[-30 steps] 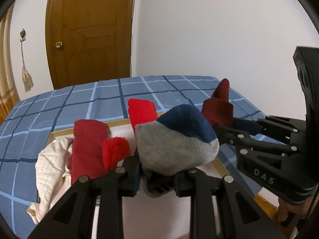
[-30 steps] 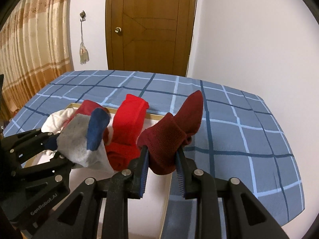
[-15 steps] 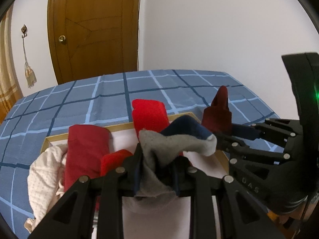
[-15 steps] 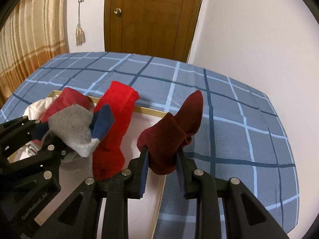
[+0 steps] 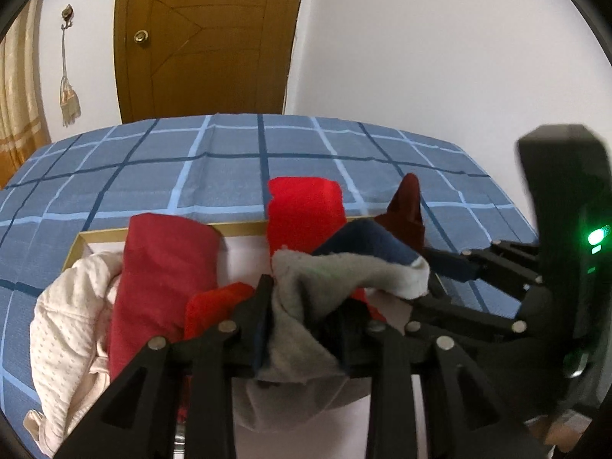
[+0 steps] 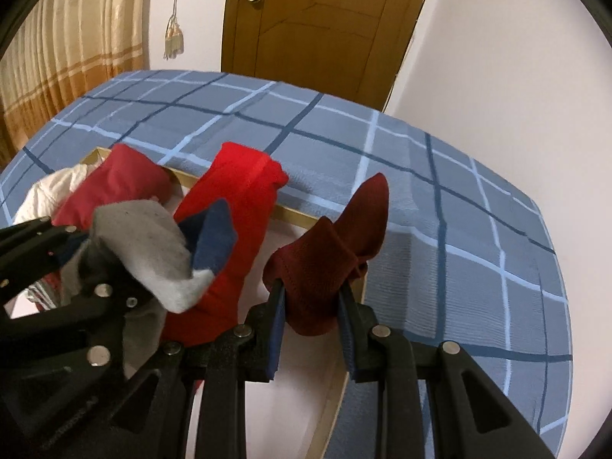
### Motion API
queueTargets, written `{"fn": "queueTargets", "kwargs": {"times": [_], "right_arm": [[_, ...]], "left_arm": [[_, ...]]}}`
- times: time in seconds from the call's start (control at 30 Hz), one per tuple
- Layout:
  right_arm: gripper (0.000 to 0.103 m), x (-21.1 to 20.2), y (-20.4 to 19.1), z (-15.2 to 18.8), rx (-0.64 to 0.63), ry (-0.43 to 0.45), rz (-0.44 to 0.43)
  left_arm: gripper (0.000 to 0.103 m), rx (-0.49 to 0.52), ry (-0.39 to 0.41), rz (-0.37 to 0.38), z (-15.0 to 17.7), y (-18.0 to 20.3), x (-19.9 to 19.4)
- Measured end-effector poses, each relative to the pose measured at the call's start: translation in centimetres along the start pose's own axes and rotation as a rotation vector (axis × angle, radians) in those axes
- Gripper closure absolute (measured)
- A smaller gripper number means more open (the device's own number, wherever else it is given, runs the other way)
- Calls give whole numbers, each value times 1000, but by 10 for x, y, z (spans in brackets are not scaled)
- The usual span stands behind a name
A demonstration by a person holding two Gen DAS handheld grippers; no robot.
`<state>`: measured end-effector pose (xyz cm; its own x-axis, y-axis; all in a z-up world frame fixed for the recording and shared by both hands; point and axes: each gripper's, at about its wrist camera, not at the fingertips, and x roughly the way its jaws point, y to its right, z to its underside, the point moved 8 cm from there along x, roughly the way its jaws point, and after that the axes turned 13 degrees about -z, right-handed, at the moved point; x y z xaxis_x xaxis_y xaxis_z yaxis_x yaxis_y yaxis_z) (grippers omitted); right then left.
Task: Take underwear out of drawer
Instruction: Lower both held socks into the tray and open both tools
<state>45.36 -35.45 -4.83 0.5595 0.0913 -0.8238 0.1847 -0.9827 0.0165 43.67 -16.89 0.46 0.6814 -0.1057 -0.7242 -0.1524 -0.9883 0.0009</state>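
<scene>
Fabric sags now: my left gripper point(image 5: 302, 317) jaws are opening around the grey-and-navy garment point(image 5: 344, 279), lower over the drawer point(image 6: 325, 222) than before; my right gripper point(image 6: 311, 306) clamps the maroon garment point(image 6: 329, 256).

A bed under a blue checked cover point(image 6: 440, 237) carries it all. Directly on it sits a shallow drawer with a pale wooden rim point(image 5: 241, 227) and white floor, reaching towards the cover's right-hand edge in the right wrist view.
</scene>
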Motion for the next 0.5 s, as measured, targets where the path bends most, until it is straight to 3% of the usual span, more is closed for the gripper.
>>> {"fn": "queueTargets", "kwargs": {"times": [0.23,0.27,0.3,0.37,0.5], "right_arm": [[75,10,1,0,-9,-7,-4],[75,11,1,0,-12,-6,-3],[74,11,1,1,-16,-1,-3],[72,13,-1,3,-44,12,-2],[62,11,0,12,-81,24,8]], "left_arm": [[67,-1,-25,-32,1,-2,5],[59,3,-27,-29,1,-1,5],[42,7,-31,-20,1,0,6],[29,22,-42,-18,4,3,7],[20,78,-40,-21,8,11,3]]}}
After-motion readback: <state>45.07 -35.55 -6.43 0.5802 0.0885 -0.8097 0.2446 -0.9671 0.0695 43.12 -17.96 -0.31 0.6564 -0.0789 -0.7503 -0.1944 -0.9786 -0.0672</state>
